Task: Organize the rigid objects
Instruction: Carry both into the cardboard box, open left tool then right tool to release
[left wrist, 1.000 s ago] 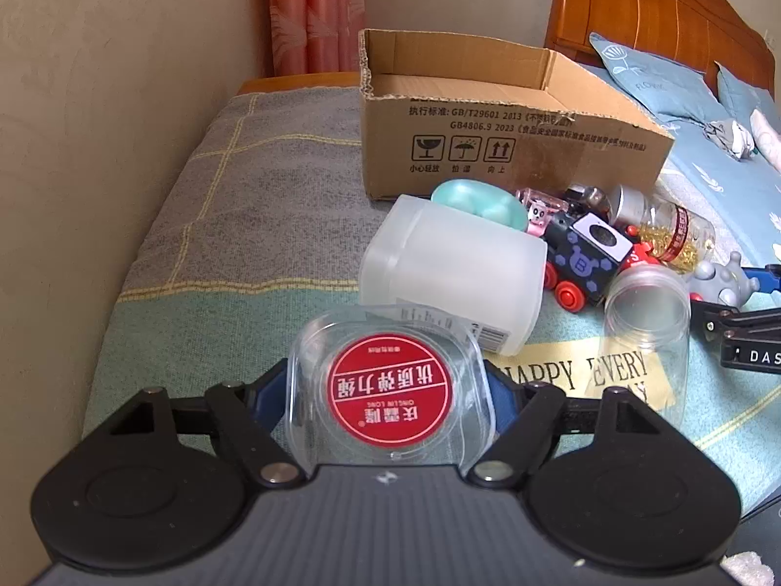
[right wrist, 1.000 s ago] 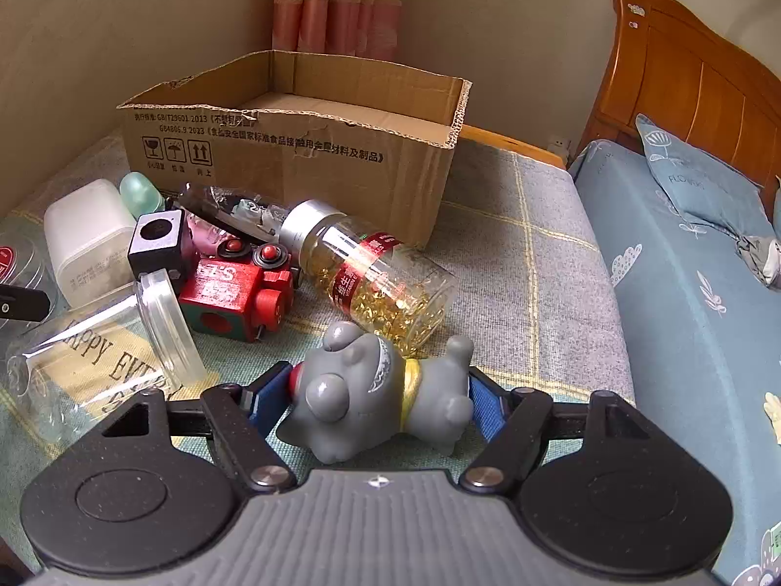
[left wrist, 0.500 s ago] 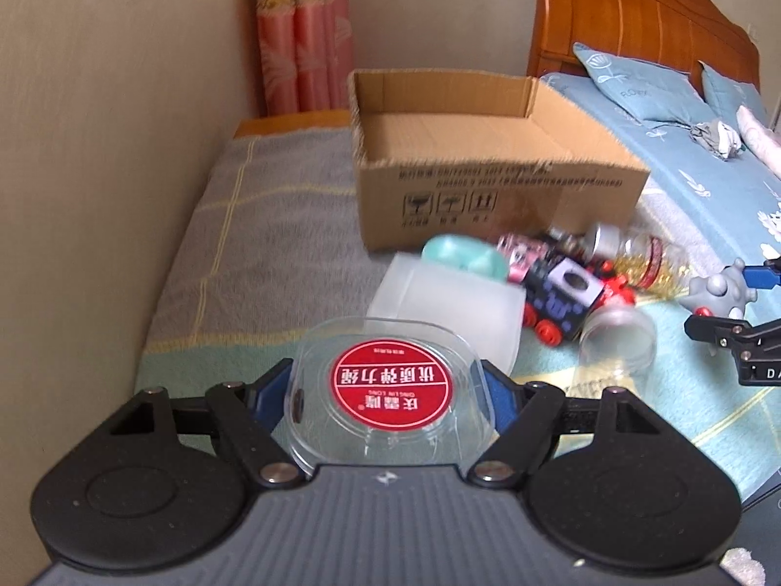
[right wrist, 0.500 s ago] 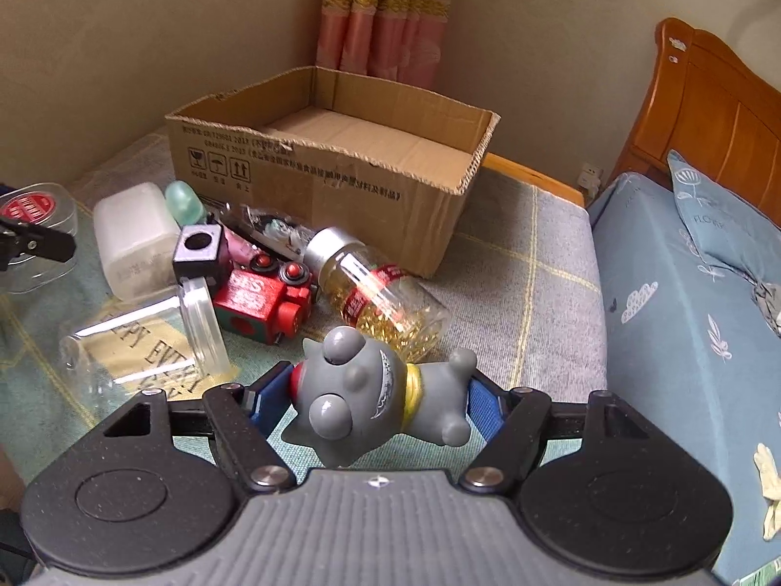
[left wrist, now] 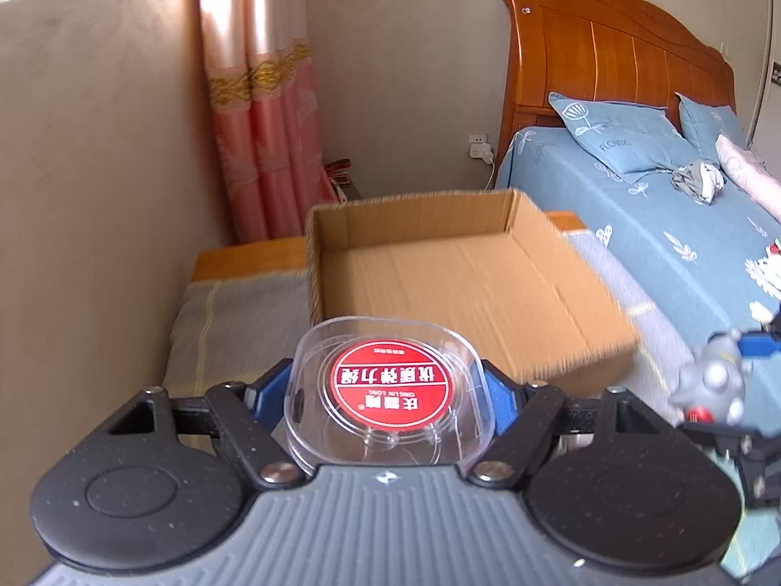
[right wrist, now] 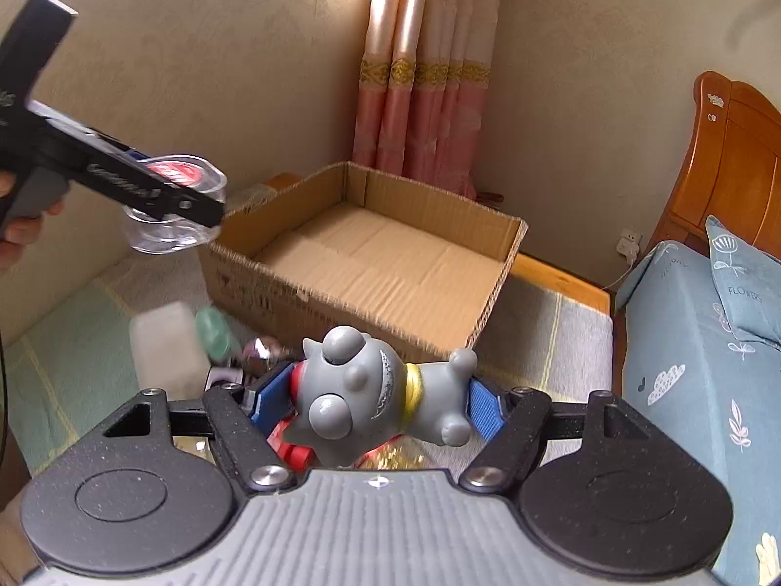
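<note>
Two grips confirmed: left gripper (left wrist: 390, 393) clamps the clear case (left wrist: 388, 390), right gripper (right wrist: 378, 403) clamps the grey figurine (right wrist: 376, 398). Both held above the near side of the cardboard box (right wrist: 380, 263), evidently for deposit inside.

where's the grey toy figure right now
The grey toy figure is clamped between the right gripper fingers, lifted above the clutter just in front of the cardboard box; the left wrist view shows it at the right edge.
</note>
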A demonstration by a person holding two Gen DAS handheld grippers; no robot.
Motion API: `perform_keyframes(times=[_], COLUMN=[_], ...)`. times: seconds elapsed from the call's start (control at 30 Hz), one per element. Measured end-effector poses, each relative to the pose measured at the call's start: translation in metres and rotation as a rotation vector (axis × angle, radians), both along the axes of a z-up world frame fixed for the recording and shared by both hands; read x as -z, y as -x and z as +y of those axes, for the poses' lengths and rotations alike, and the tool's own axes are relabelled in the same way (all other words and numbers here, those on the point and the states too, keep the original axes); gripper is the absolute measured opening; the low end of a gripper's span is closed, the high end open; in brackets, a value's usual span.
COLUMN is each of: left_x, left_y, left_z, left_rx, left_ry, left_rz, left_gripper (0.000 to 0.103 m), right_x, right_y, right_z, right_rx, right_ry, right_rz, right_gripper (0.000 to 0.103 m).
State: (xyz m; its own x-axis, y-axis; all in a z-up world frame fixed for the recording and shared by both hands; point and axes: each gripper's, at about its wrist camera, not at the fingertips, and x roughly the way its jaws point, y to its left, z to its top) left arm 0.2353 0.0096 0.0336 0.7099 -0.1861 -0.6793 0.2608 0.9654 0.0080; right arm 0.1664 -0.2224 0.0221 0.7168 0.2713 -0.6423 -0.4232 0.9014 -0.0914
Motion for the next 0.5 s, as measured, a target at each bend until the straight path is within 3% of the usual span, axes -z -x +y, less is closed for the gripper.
perform_keyframes(times=[0.33,0.43,0.5], left_x=[0.003,0.01,0.014], left_y=[-0.098,-0.115,-0.12], left_z=[-0.03,-0.03,-0.029], left_rx=[-0.01,-0.03,-0.061], left_ry=[-0.013,0.006,-0.003], left_rz=[0.012,-0.016,-0.017], left_gripper=[0.078,0.088,0.088], right_x=[-0.022,-0.024,-0.024], right_y=[-0.038,-0.043,-0.046], right_z=[0.006,0.004,0.004], right_rx=[0.001,0.008,0.011], right_ry=[0.004,0.006,0.011], right_rz=[-0.013,-0.014,-0.011], right_gripper=[0.078,0.078,0.078])
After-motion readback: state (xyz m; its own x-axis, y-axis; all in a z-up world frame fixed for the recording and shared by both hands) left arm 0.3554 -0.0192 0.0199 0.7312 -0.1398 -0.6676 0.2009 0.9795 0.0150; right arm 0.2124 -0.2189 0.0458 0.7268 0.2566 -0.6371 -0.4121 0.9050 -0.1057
